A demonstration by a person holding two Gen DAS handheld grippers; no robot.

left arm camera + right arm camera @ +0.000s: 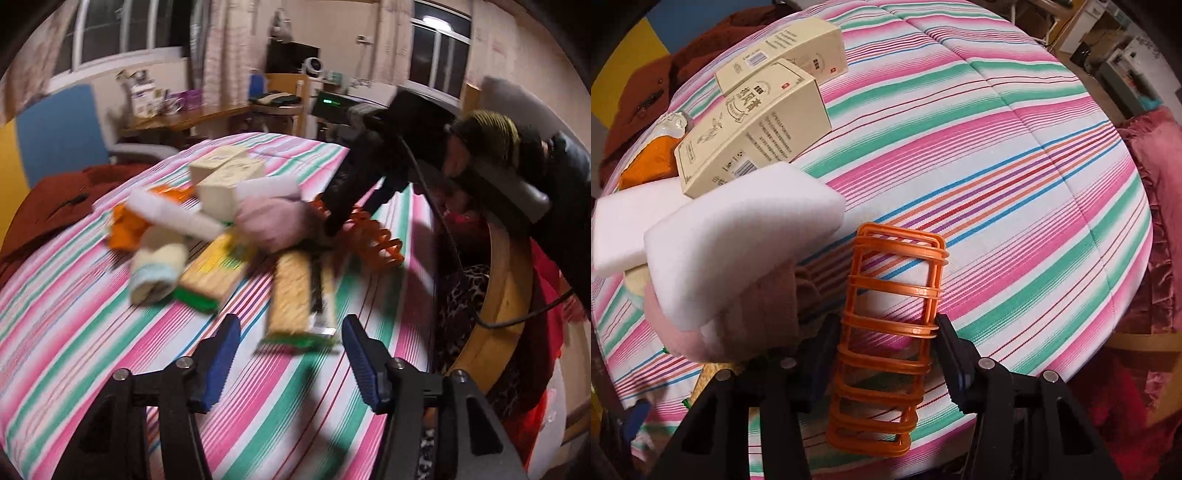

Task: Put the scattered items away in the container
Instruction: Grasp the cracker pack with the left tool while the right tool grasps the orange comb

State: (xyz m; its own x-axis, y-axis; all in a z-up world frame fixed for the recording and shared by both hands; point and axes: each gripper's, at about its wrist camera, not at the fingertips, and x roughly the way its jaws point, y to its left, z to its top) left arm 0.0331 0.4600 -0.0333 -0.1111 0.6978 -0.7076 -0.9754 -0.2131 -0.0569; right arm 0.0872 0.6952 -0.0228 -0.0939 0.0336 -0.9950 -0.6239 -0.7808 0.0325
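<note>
Hand-held gripper on the right (886, 350) is seen clenched on the orange plastic rack (886, 332), near the bed's (1015, 166) right edge; a straight lift should be made. Left hand-held gripper (291, 350) hangs released.

An orange plastic lattice rack (886, 339) lies on the striped bedspread between the right gripper's (886, 354) jaws.

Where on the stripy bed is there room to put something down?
The bed cover is bare from the orange rack across to the red blanket. It is crowded on the other side, around the cream boxes, white sponges and pink cloth.
</note>
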